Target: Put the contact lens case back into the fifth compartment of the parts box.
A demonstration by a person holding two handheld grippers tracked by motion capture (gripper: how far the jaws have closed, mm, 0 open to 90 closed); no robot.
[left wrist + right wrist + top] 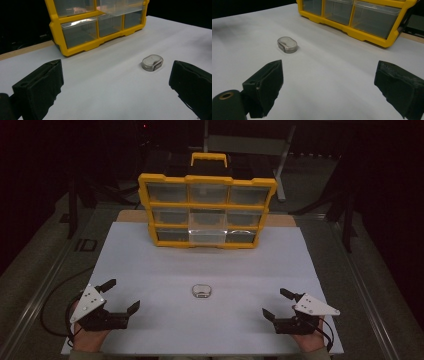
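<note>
High view puts the small clear case [202, 291] flat on the white board [150, 265], about midway between the two grippers and well in front of the yellow organizer [207, 210], whose bottom middle drawer [207, 236] looks pulled out a little. Neither tool touches the case.

The step in hand looks like a first reach for the case. To do it well, one gripper should come in low with its jaws either side of the case's narrow width, settle near the board and close only when the case sits squarely between the pads. The case is low and smooth, so a high or skewed pinch would likely squirt it away across the board. Either hand looks about equally placed for the job.

The left gripper [122, 296] rests at the board's near left corner, angled inward toward the case, jaws spread wide and empty; in the left gripper view the case [152, 62] lies ahead, nearer the right-hand jaw. The right gripper [277, 303] mirrors it at the near right corner, also wide open and holding nothing, with the case [287, 44] ahead and off toward the left-hand jaw.
</note>
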